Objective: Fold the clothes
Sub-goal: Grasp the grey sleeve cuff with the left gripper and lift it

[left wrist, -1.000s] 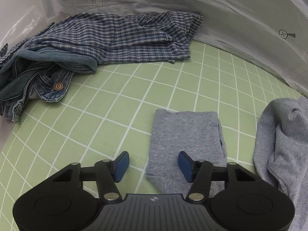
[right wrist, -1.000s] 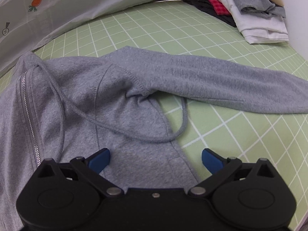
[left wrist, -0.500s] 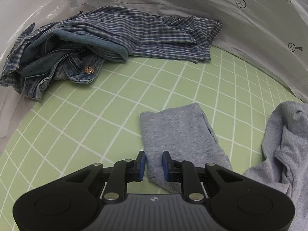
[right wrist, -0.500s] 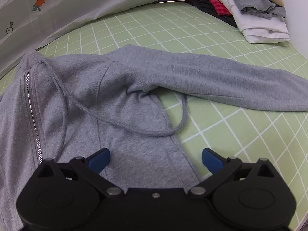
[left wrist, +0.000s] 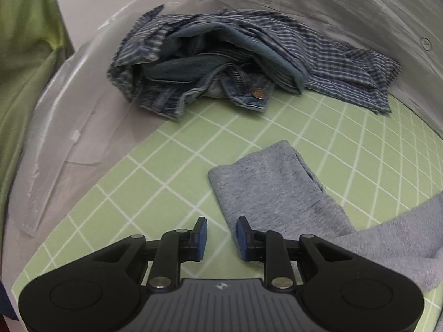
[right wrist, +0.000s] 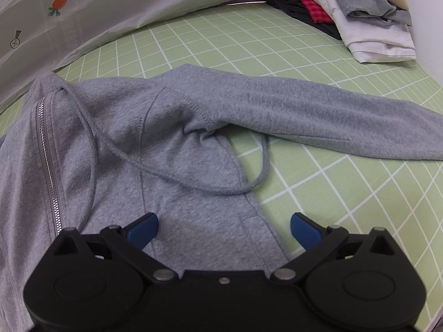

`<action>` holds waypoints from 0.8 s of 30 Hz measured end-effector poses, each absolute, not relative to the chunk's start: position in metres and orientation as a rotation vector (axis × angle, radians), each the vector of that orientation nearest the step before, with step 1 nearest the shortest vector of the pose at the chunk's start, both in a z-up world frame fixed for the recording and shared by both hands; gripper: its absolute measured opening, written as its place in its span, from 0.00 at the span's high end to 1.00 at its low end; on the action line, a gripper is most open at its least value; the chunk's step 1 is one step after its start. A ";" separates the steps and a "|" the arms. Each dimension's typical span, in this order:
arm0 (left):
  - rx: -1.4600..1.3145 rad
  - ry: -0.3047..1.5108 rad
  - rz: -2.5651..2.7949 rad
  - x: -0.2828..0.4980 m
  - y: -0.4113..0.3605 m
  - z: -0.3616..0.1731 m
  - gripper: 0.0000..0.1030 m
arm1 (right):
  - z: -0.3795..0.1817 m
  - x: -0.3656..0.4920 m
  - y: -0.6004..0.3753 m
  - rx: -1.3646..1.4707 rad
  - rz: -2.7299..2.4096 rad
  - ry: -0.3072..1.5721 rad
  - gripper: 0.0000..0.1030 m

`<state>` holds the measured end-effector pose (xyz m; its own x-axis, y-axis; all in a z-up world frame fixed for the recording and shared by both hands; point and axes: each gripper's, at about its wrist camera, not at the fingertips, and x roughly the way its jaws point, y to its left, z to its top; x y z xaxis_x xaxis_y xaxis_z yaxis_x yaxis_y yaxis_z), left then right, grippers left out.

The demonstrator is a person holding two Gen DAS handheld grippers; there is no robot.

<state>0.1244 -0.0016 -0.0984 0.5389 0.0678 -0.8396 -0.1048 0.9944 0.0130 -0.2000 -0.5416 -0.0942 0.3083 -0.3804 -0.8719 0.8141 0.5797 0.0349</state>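
Grey zip-up hoodie spread flat on the green gridded mat, one sleeve stretched out to each side.

The grey fleece hoodie (right wrist: pixel 171 138) lies front up, its zipper (right wrist: pixel 47 166) running toward the camera and its sleeve (right wrist: pixel 318 119) reaching rightward across the green gridded mat (right wrist: pixel 360 193). The other sleeve's cuff (left wrist: pixel 265 182) points away from the left gripper (left wrist: pixel 218 235), whose jaws stand narrow and are opening, with only the cuff's edge beside one pad, nothing pinched. A second ago that gripper stood wider over the cuff; the view has since swung left. The right gripper (right wrist: pixel 224 227) gapes wide over the hoodie's body, unmoved, gripping nothing. Beyond lie crumpled denim jeans (left wrist: pixel 221 83) under a checked blue shirt (left wrist: pixel 346 66), and a stack of folded clothes (right wrist: pixel 360 19).
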 end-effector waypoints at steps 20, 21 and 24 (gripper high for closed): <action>-0.259 1.035 0.299 0.098 0.081 -0.090 0.62 | -0.094 -0.202 -0.538 0.532 -0.840 0.958 0.00; -0.282 1.035 0.298 0.095 0.080 -0.088 0.57 | -0.094 -0.203 -0.538 0.532 -0.840 0.958 0.00; -0.354 1.033 0.313 0.089 0.078 -0.086 0.51 | -0.094 -0.203 -0.537 0.532 -0.841 0.956 0.00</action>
